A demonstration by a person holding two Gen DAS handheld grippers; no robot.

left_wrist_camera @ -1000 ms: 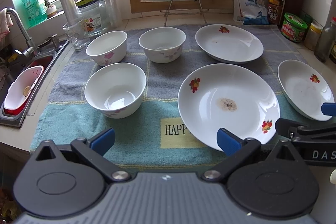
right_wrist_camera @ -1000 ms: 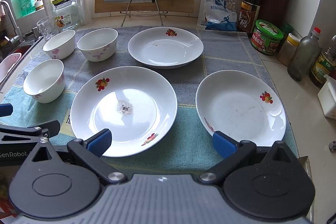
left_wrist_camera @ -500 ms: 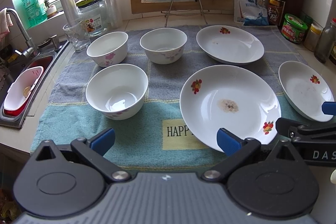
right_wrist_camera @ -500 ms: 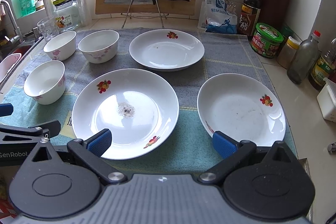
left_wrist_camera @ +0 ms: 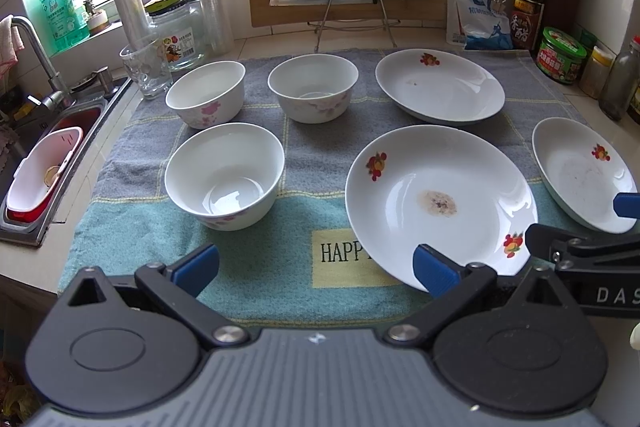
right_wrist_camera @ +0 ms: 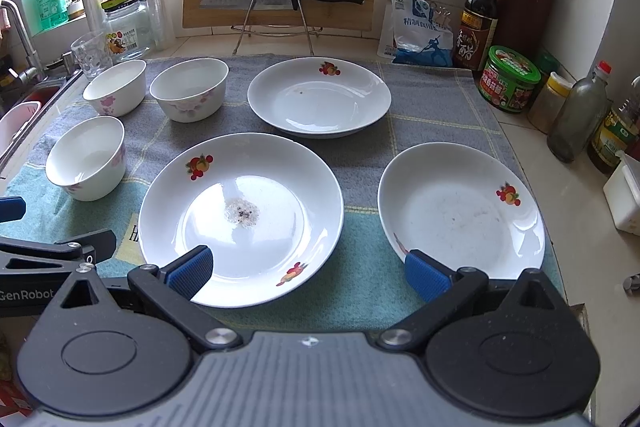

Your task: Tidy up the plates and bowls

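Evidently both the left gripper and right gripper hover with jaws apart over the towel.

On the towel, the largest plate covers the printed word after "HAPP". The right-hand plate is partly hidden behind the right gripper.
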